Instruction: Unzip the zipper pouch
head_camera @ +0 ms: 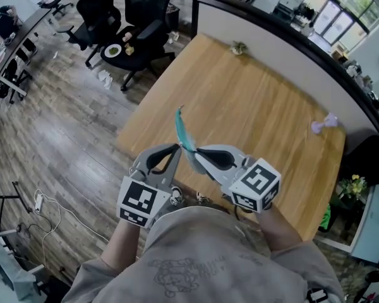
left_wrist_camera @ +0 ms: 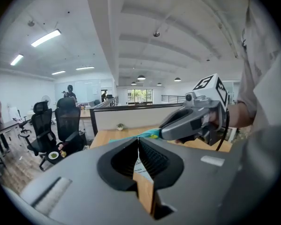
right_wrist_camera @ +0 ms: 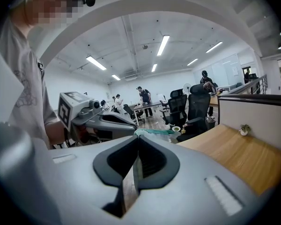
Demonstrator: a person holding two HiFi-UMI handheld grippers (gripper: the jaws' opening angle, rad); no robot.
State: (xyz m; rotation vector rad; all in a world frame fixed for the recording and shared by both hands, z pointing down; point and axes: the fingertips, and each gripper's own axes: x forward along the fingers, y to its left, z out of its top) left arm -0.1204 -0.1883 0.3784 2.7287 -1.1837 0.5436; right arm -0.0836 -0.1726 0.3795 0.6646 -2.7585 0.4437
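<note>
Head view: the wooden desk (head_camera: 259, 106) runs away from the person; its near edge passes under both tools, its far and right sides are closed off by a dark-capped partition (head_camera: 271, 24), and its left edge falls to open plank floor (head_camera: 63, 131); most of the top is bare, with a small potted plant (head_camera: 238, 47) at the far edge and a small lilac object (head_camera: 325, 124) near the right edge, both well apart from the work; the teal zipper pouch (head_camera: 184, 133) is held in the air over the near part of the desk, seen edge-on and pointing away; the left hand-held gripper (head_camera: 177, 150) and the right hand-held gripper (head_camera: 198, 154) meet at its near end, tips just beside each other; beyond the left edge stand black office chairs (head_camera: 142, 11), one carrying a plate (head_camera: 113, 50) with something green on it.

Left gripper view: its jaws are together, pinching a thin pale part of the pouch; the teal edge runs on into the other tool's tip; what the pouch contains I cannot tell.

Right gripper view: its jaws are likewise pressed together on the pouch, the teal strip leading off to the left one.
</note>
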